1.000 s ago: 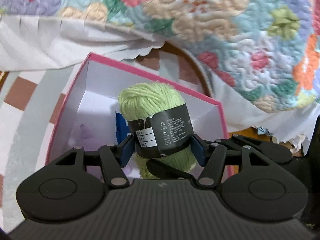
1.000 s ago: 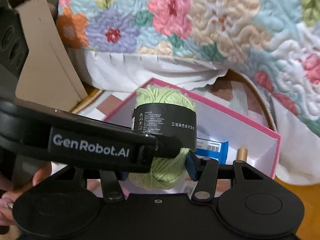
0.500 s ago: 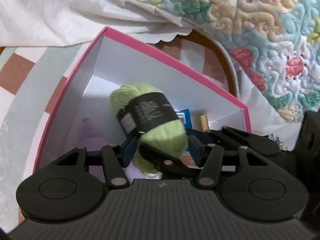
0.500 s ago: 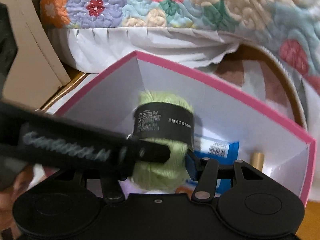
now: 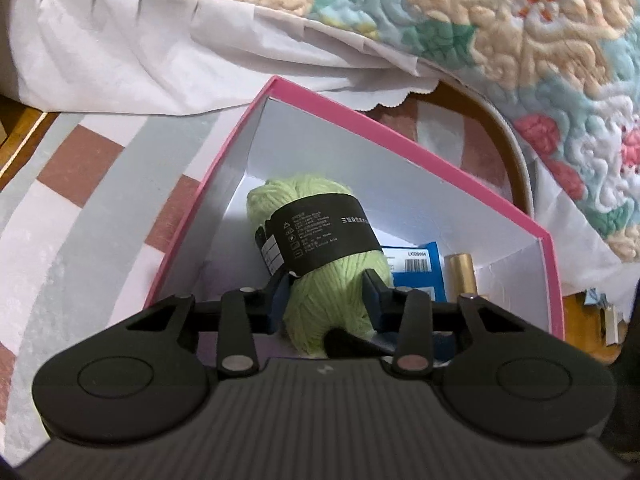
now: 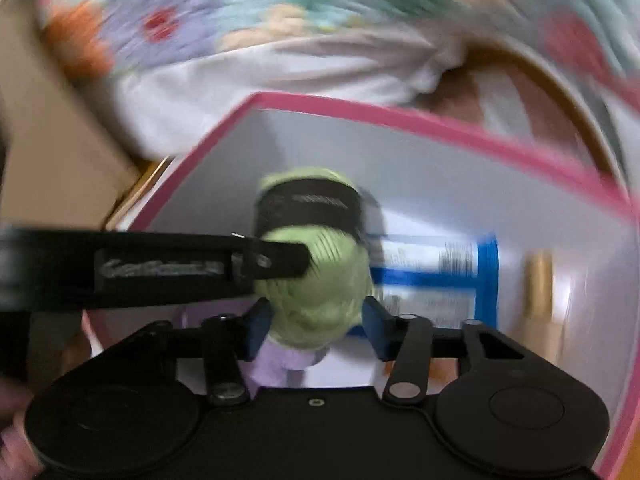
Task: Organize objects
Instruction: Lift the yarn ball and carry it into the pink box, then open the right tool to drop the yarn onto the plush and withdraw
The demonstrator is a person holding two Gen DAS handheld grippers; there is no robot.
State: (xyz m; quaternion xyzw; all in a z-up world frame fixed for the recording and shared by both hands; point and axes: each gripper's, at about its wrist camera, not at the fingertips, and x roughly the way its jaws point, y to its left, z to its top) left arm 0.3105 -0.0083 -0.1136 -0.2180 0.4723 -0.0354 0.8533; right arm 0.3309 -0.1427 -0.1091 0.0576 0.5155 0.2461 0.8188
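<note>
jaws: left gripper [image 5: 326, 294] and right gripper [image 6: 316, 322] both just closing, clamped on green yarn ball [image 5: 320, 252] | between jaws, low inside pink box [image 5: 400, 136] | ease down beside blue packet [image 5: 416, 270], then release

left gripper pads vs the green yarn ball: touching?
Touching. The left wrist view shows both blue pads of the left gripper pressed into the sides of the green yarn ball, no gap visible, inside the pink box.

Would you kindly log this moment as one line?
phase: placing | object: green yarn ball inside pink box | left gripper: closing on yarn | right gripper: gripping yarn
</note>
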